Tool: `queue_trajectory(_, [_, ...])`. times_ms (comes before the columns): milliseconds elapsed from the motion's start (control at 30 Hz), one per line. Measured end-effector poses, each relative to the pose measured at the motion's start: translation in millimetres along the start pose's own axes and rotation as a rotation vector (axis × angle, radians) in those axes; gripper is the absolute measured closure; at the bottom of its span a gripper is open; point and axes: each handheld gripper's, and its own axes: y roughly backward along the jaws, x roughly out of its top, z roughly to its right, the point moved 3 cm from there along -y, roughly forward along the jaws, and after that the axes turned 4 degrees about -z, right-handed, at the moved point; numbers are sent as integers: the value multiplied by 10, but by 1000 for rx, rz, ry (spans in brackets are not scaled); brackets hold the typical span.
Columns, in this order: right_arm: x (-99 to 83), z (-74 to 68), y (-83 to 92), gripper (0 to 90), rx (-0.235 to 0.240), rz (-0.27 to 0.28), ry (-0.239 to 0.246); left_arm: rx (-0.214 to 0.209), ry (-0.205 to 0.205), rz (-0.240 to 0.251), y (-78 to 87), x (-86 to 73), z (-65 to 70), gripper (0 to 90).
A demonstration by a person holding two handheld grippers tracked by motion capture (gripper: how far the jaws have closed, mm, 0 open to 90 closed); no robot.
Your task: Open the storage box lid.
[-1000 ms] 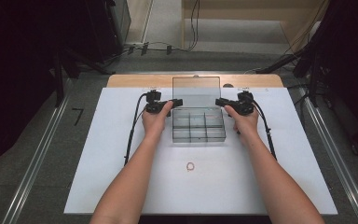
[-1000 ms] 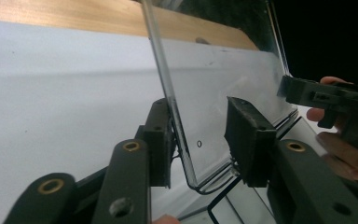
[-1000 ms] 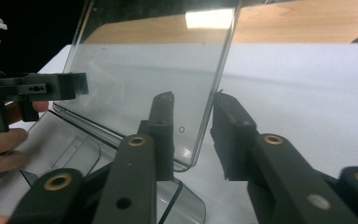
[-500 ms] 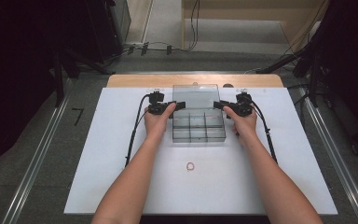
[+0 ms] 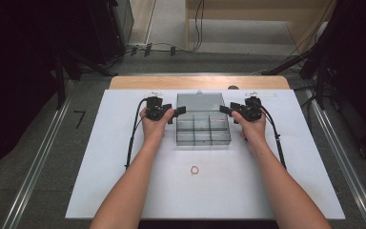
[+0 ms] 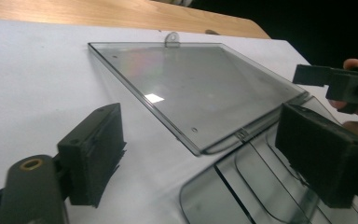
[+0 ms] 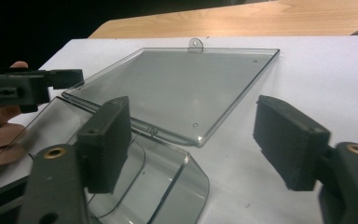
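A clear compartment box (image 5: 203,130) sits in the middle of the white board (image 5: 124,167). Its lid (image 5: 200,101) lies open and flat behind it. My left gripper (image 5: 177,111) is at the box's back left corner and my right gripper (image 5: 224,109) at its back right corner. Both sets of jaws have just been opening and now stand open. In the left gripper view the lid (image 6: 191,88) and its hinge edge lie between the jaws of the left gripper (image 6: 209,158), untouched by the pads. It is the same for the lid (image 7: 182,88) and the right gripper (image 7: 198,140).
A small ring (image 5: 195,170) lies on the board in front of the box. A wooden table edge (image 5: 195,82) runs behind the board. Metal rails (image 5: 38,162) flank the table. Cables trail from each gripper along the forearms.
The lid has swung back from a raised tilt to lie flat on the board. Both grippers' jaws have spread apart and let go of it. The hands have barely shifted.
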Motion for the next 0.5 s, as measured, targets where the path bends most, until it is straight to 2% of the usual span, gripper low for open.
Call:
queue_trajectory(67, [-20,-7,42,165,-8,7,6,-7,-23,7,39,-10,29,90])
queue_trajectory(200, [-64,-53,132,84,7,7,35,-48,-63,17,140,-27,121,27])
queue_trajectory(233, [-73,-66,148,82,10,7,39,-54,-81,17,174,-36,155,23])
queue_trajectory(333, [-117,-124,218,47,34,16,51,-70,-101,35,243,-54,238,17])
queue_trajectory(433, [-144,-190,275,6,54,24,64,-70,-128,34,289,-77,311,5])
queue_trajectory(500, [-161,-232,304,0,49,19,87,-77,-148,27,318,-105,367,1])
